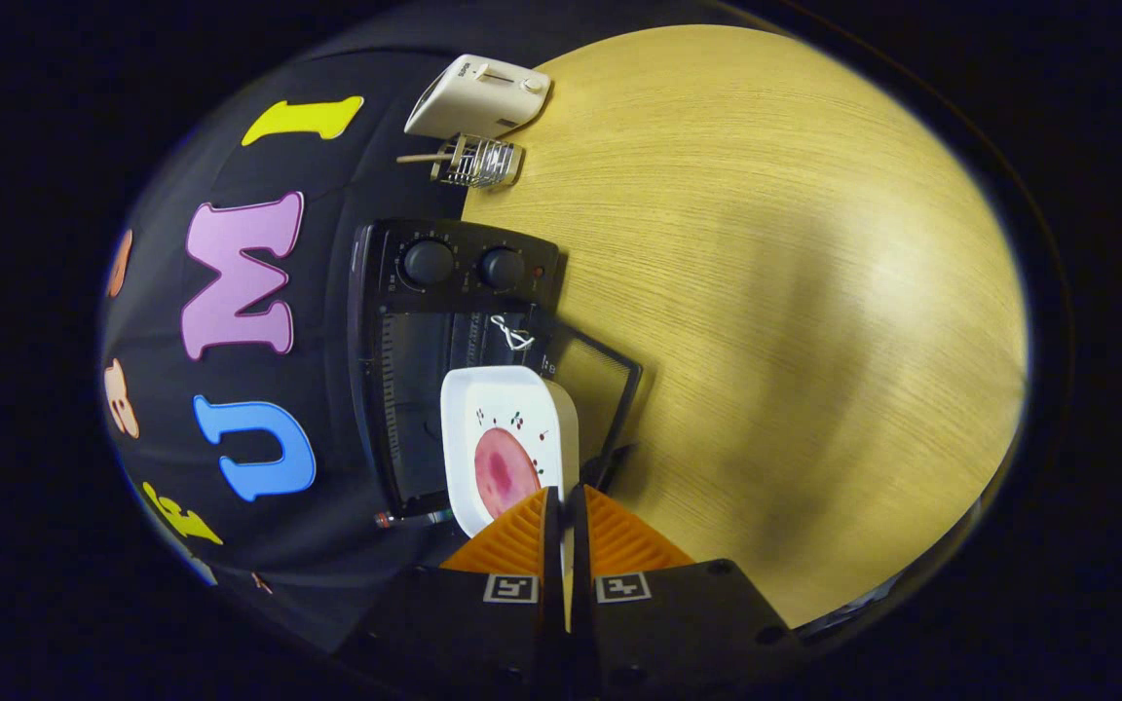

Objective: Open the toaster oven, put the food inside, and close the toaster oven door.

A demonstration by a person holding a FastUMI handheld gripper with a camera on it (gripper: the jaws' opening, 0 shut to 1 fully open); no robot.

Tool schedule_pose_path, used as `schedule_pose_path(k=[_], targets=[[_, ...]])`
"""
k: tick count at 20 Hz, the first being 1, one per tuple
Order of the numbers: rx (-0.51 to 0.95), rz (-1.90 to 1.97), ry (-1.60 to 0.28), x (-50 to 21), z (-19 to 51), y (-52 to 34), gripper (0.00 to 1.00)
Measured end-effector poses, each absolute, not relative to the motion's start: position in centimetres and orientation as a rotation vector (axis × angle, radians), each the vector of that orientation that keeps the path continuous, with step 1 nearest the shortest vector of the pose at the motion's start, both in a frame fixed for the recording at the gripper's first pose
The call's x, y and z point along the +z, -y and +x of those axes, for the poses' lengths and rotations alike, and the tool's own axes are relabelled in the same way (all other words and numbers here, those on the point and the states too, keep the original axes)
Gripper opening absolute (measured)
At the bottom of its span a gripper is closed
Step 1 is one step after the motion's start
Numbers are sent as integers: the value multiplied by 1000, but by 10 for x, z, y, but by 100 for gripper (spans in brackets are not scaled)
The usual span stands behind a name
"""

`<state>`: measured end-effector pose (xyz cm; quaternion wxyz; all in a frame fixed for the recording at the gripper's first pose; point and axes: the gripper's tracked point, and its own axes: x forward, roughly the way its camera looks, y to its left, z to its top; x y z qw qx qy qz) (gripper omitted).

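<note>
The black toaster oven (405, 389) stands at the wooden table's edge against the booth wall, its two knobs (428, 261) to one side of the cavity. Its door (598, 375) hangs open onto the table, with a white cord (512, 334) tied at the handle. My gripper (566, 492) is shut on the rim of a white square plate (507, 399), both orange fingers (514, 540) pressing the edge. A round pink slice of food (503, 472) lies on the plate. The plate hovers right at the oven's open mouth, above the door, seen tilted on its side.
Beyond the oven, a white pop-up toaster (478, 95) and a small wire rack (478, 161) sit near the table's far edge. The wooden tabletop (766, 292) spreads wide on the door's side.
</note>
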<state>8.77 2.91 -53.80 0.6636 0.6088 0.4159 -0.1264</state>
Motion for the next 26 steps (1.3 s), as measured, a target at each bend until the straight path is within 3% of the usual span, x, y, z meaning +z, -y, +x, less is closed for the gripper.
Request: schedule_pose_path(k=[11,22,24,25,26], targets=[[-529,1489,-746,-563,186,-76,7],[-582,1515,-733,-581,222,-89,8],[-558,1530,-773,-581,219,-98,16],[-559,1522,-796,-581,214,-100,25],[-556,1513,-805,-580,211,-98,25]])
